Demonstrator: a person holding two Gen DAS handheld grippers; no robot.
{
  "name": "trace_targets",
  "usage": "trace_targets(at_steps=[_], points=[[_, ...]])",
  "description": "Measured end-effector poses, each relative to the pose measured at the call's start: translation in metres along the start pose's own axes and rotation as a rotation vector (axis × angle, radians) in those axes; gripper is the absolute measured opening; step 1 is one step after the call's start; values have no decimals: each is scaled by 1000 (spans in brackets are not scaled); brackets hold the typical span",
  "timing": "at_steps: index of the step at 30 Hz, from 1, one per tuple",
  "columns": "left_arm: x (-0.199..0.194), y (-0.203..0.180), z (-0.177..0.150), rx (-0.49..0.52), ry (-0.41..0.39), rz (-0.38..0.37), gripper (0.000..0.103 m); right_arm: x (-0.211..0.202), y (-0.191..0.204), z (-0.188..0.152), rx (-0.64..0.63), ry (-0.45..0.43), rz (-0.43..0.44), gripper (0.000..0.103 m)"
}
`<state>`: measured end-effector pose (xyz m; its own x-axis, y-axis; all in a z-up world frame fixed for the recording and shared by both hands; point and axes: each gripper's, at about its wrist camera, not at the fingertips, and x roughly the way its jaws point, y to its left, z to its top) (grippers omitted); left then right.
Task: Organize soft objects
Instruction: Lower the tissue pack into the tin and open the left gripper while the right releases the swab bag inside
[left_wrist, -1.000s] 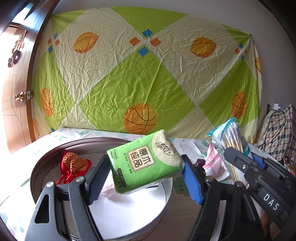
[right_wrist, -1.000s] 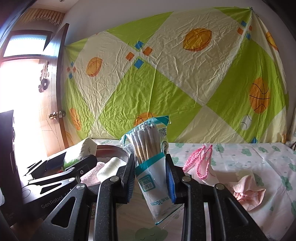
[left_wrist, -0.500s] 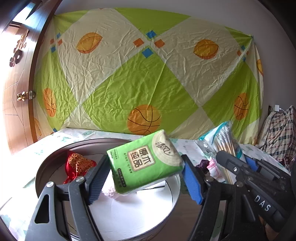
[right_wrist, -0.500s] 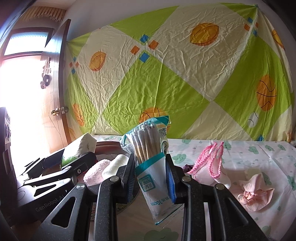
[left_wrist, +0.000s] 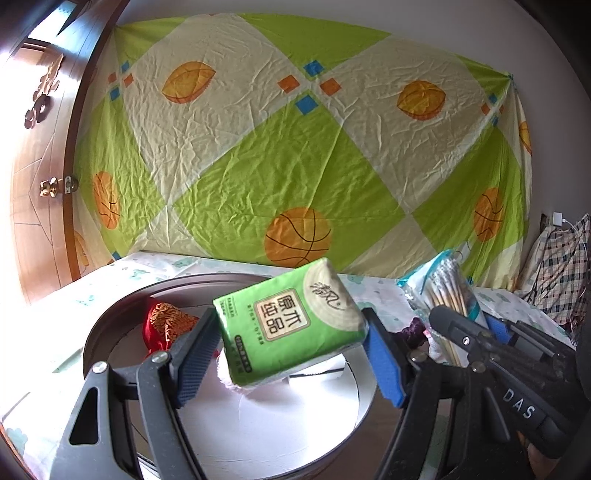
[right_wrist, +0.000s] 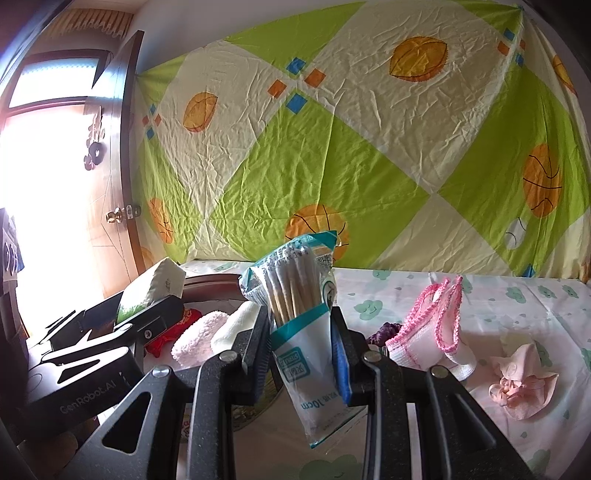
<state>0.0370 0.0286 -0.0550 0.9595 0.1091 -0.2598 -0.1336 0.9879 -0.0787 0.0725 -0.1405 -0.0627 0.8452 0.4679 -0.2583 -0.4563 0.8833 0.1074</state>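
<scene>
My left gripper (left_wrist: 291, 354) jaws squeeze the soft, light green plastic-wrapped tissue pack (left_wrist: 290, 326) by its ends above the round metal tray (left_wrist: 110, 325), while my right gripper (right_wrist: 300, 350) jaws pinch the crinkly, slippery cotton-swab bag (right_wrist: 295, 314) mid-body just right of that tray.

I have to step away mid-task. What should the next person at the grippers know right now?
Left gripper: jaws shut on the green tissue pack, held above the round tray.
Right gripper: jaws shut on the bag of cotton swabs, upright.
Done: red pouch, pink towel and white roll lie in the tray.
Left: both held items; pink-trimmed socks, purple item and pink cloth on the bedsheet.
</scene>
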Motion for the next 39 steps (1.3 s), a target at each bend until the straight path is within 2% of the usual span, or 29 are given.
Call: trace_targets(at_steps=[14,22,25,31,39], points=[[3,23,1,-12,39,32,76,15,8,2,-5,50,43,32],[9,50,19,-22,79,73,76,27,25,21,-33,73,96,32],[15,64,24,-26,98,109,76,37,36,31,-61,84,116,32],[33,81,26,9,175,161,76,74,58,40,-90,164,169,33],[45,94,22,29,216,201,77,116,86,32,-136,285,204,33]])
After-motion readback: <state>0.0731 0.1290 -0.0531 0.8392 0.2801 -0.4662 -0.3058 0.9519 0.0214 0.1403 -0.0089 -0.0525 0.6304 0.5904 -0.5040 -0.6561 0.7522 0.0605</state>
